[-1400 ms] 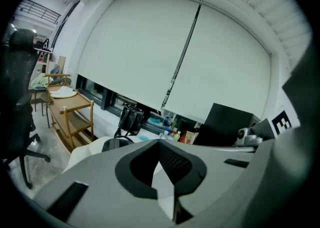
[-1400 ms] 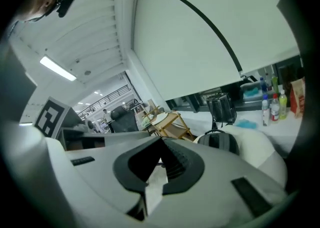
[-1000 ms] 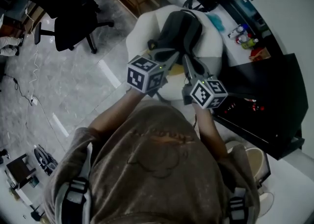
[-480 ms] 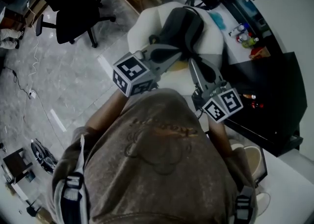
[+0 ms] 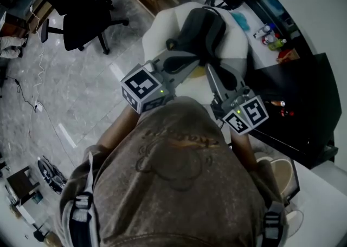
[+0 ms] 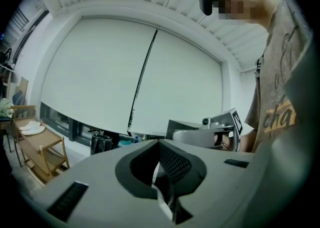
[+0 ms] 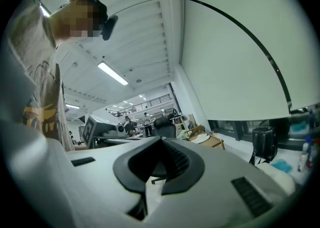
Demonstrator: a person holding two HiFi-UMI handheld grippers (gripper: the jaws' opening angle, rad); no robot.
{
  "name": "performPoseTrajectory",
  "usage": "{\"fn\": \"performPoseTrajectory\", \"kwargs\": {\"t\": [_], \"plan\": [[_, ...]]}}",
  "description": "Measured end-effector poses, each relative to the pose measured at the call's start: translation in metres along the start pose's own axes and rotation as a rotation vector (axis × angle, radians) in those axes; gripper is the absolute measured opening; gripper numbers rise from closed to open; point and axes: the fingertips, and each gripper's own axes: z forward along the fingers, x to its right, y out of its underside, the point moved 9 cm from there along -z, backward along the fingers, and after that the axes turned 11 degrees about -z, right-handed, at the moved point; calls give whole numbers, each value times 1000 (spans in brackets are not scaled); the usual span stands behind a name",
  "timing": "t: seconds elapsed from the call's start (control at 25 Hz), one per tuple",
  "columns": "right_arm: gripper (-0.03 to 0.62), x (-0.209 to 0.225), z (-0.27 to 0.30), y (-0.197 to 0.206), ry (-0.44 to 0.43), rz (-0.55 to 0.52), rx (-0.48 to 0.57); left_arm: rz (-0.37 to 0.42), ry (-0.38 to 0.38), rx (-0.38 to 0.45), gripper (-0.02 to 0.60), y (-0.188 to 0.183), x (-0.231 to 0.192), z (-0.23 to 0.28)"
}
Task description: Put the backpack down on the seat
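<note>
Just ahead of my left gripper [image 5: 183, 63] and right gripper [image 5: 208, 69], both shut and empty, the backpack [image 5: 201, 30] lies lengthwise on the seat [image 5: 160, 26]; neither hand is clearly nearer.

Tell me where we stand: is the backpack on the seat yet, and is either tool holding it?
Done: the backpack lies on the white seat. In hand: nothing. The left tool and right tool are both shut with nothing between their jaws, and both point out level at the room rather than at the bag. Left: nothing visible; the placing looks complete.
</note>
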Motion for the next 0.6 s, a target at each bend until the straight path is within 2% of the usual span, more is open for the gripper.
{"fn": "performPoseTrajectory", "kwargs": {"t": [0.6], "plan": [[-3, -18, -2, 4, -49, 21, -9, -95, -1, 16, 0, 13, -1, -15]]}}
